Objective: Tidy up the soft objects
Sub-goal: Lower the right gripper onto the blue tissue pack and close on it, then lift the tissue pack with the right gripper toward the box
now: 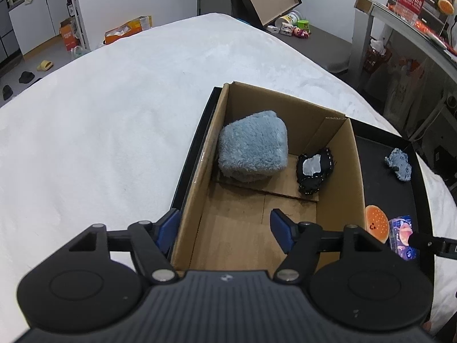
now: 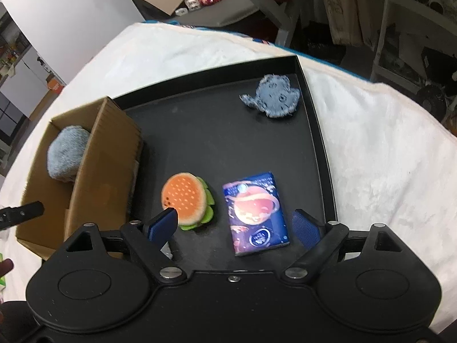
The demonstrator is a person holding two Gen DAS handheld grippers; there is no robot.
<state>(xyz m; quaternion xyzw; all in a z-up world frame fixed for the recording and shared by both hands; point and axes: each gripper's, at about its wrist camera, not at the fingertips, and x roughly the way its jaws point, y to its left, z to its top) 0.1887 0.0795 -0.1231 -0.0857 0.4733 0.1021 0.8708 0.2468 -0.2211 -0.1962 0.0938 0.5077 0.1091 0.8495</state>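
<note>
Soft toys sit split between 2 spots: a fluffy blue towel (image 1: 252, 145) and a black pouch (image 1: 314, 171) lie in the cardboard box (image 1: 194, 177) at centre frame, while a plush burger (image 2: 187, 197), a blue tissue pack (image 2: 255, 214) and a blue plush (image 2: 272, 95) rest apart on the black tray (image 2: 317, 131). The left gripper (image 1: 225, 230) hangs open and empty, straddling the box's left wall. The right gripper (image 2: 234, 224) hangs open and empty, low in frame over the burger and pack.
</note>
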